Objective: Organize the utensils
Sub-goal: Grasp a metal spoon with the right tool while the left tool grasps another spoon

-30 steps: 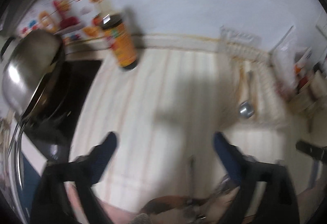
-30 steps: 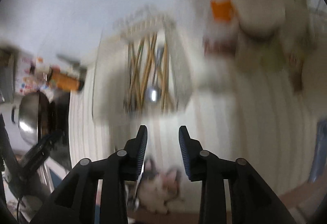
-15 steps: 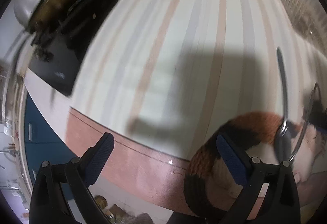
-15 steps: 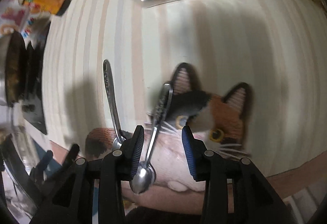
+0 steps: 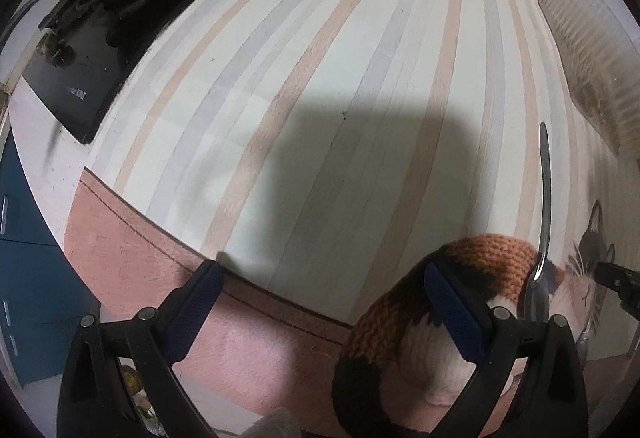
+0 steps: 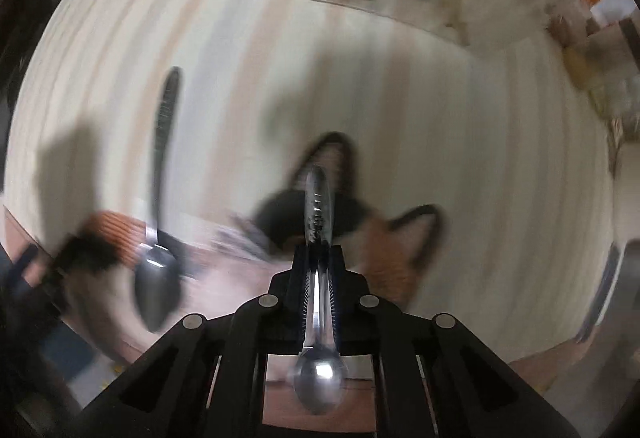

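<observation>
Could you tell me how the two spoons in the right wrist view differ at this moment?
The gripped spoon is clamped between the right gripper's shut fingers, handle pointing forward; the loose spoon lies free on the cat-pattern mat. The gripped spoon is central, the loose spoon to its left. Both are shiny metal, bowls toward the camera.

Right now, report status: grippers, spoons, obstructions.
Right gripper shut on spoon. Left gripper open, empty. Second spoon lies on cat mat. Nothing blocking it.
</observation>
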The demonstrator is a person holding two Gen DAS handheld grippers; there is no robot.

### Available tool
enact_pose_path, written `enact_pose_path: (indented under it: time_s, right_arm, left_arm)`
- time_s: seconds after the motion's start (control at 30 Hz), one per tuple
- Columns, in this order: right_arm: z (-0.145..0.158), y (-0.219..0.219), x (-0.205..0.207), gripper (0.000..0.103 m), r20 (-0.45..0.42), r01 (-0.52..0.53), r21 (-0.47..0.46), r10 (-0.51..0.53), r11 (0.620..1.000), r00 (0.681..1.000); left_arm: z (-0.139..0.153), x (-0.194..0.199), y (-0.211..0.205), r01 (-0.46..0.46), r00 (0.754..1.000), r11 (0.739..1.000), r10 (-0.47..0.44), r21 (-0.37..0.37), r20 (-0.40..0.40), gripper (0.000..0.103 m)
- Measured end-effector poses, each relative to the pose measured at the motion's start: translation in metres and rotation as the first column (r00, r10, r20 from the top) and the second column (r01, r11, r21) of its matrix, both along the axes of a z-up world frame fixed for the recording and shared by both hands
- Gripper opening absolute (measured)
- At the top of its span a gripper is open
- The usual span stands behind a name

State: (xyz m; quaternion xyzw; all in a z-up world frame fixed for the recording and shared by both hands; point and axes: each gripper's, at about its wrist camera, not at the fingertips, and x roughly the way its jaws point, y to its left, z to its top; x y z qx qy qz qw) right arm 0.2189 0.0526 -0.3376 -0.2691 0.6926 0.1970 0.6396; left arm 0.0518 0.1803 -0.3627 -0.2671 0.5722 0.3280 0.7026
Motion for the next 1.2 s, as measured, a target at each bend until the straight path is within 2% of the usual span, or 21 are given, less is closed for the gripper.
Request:
enact_pose_path:
  time_s: [0.13, 0.27, 0.33, 0.4, 0.53, 0.57, 0.6, 0.7, 0.8, 0.9, 1.03, 1.07, 1.1, 1.13, 1.17, 1.2]
  right_arm:
    - [-0.003, -0.028, 0.018, 0.008, 0.053, -0.044, -0.076, 0.048, 0.996, 0.997]
    - [-0.006, -0.045, 0.032, 0.010, -0.008, -0.003, -0.053, 0.003, 0.999, 1.000]
    - [-0.008, -0.051, 0.034, 0.016, -0.035, 0.025, -0.051, -0.027, 0.998, 0.999]
    - [-0.008, -0.063, 0.035, 0.024, -0.028, 0.040, -0.057, -0.042, 0.998, 0.999]
    - [-0.007, -0.075, 0.031, 0.022, -0.009, 0.093, -0.022, -0.093, 0.995, 0.996]
    - [-0.004, -0.085, 0.030, 0.010, -0.013, 0.109, -0.011, -0.110, 0.994, 0.994]
    - [-0.005, -0.086, 0.029, 0.009, -0.026, 0.118, 0.010, -0.118, 0.993, 0.993]
    - [-0.003, -0.091, 0.022, 0.009, 0.014, 0.072, -0.007, -0.072, 0.997, 0.997]
    - [-0.003, -0.089, 0.020, 0.009, 0.016, 0.074, 0.015, -0.074, 0.997, 0.997]
    - [-0.001, -0.091, 0.025, 0.009, -0.004, 0.101, 0.046, -0.101, 0.994, 0.995]
    - [-0.001, -0.106, 0.034, 0.011, -0.037, 0.114, 0.085, -0.112, 0.990, 0.993]
    - [-0.002, -0.105, 0.041, 0.017, -0.055, 0.119, 0.089, -0.115, 0.989, 0.992]
    - [-0.003, -0.105, 0.046, 0.031, -0.090, 0.122, 0.088, -0.114, 0.989, 0.989]
    - [-0.004, -0.108, 0.047, 0.037, -0.120, 0.131, 0.090, -0.119, 0.987, 0.986]
    - [-0.002, -0.113, 0.047, 0.043, -0.142, 0.147, 0.104, -0.131, 0.984, 0.981]
    - [0.001, -0.119, 0.046, 0.043, -0.144, 0.155, 0.119, -0.138, 0.981, 0.980]
  left_arm:
    - [0.000, 0.005, 0.001, 0.010, 1.000, 0.999, -0.011, 0.033, 0.029, 0.103]
    - [-0.001, 0.015, 0.004, -0.011, 0.998, 0.997, 0.006, 0.071, 0.060, 0.103]
    - [-0.001, 0.021, 0.006, -0.004, 0.998, 0.997, -0.001, 0.077, 0.064, 0.103]
    - [-0.005, 0.023, 0.008, 0.006, 0.998, 0.997, -0.011, 0.078, 0.066, 0.103]
    - [-0.006, 0.027, 0.000, 0.015, 0.998, 0.997, -0.019, 0.070, 0.057, 0.103]
    - [-0.005, 0.027, 0.002, 0.016, 0.999, 0.998, -0.019, 0.065, 0.051, 0.103]
    - [0.000, 0.034, 0.002, 0.011, 0.999, 0.999, -0.013, 0.052, 0.040, 0.103]
    - [0.014, 0.031, -0.006, 0.016, 0.999, 0.999, -0.017, 0.042, 0.030, 0.101]
    - [0.028, 0.043, -0.028, 0.101, 0.994, 0.995, -0.100, -0.019, 0.048, 0.101]
    - [0.030, 0.061, -0.053, 0.177, 0.984, 0.976, -0.171, -0.129, 0.058, 0.101]
    - [0.023, 0.086, -0.081, 0.276, 0.960, 0.949, -0.279, -0.155, 0.002, 0.101]
    - [0.021, 0.091, -0.087, 0.292, 0.955, 0.944, -0.298, -0.156, -0.012, 0.101]
    - [0.019, 0.095, -0.092, 0.308, 0.948, 0.938, -0.316, -0.157, -0.030, 0.101]
    - [0.017, 0.100, -0.098, 0.325, 0.941, 0.933, -0.336, -0.156, -0.047, 0.101]
    - [0.014, 0.105, -0.103, 0.338, 0.935, 0.928, -0.351, -0.153, -0.060, 0.101]
    - [0.012, 0.111, -0.108, 0.351, 0.928, 0.925, -0.364, -0.146, -0.079, 0.098]
